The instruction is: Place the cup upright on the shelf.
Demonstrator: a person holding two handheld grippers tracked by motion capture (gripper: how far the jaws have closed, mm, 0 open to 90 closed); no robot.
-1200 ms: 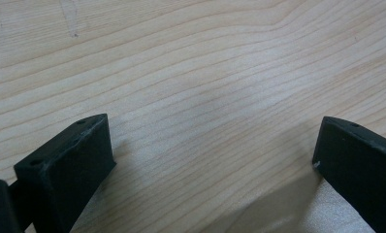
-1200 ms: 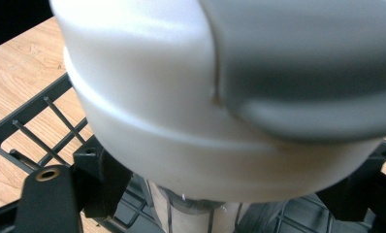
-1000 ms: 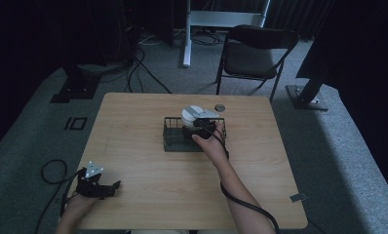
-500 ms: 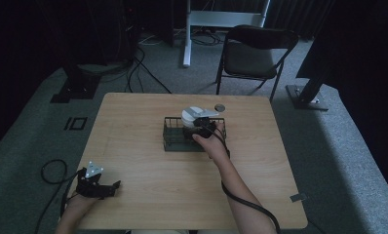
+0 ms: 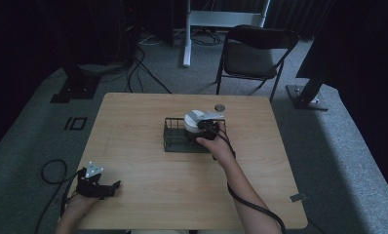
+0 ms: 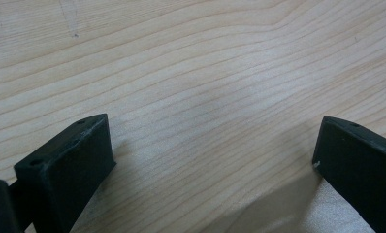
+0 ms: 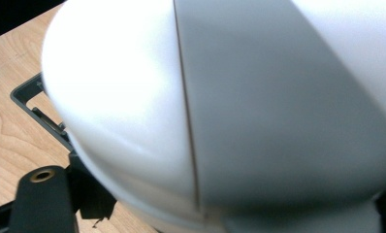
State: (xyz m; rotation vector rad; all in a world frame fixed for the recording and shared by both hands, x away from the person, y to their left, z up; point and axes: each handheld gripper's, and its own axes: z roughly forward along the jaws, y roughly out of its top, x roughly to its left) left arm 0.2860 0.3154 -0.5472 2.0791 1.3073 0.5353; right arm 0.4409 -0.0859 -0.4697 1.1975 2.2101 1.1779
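I judge the placing nearly done but the release still left, since my right gripper (image 5: 205, 132) has the white bowl (image 5: 196, 121) in the black wire rack (image 5: 171, 141) toward the table's (image 5: 133, 117) far edge, its jaws seemingly clamping the bowl, while my left gripper (image 5: 104, 187) rests wide open at the near-left corner.

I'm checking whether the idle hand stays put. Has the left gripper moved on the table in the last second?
No. In the high view the left gripper lies at the same spot by the table's near left corner.

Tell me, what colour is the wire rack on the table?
Black wire rack, clearest in the high view.
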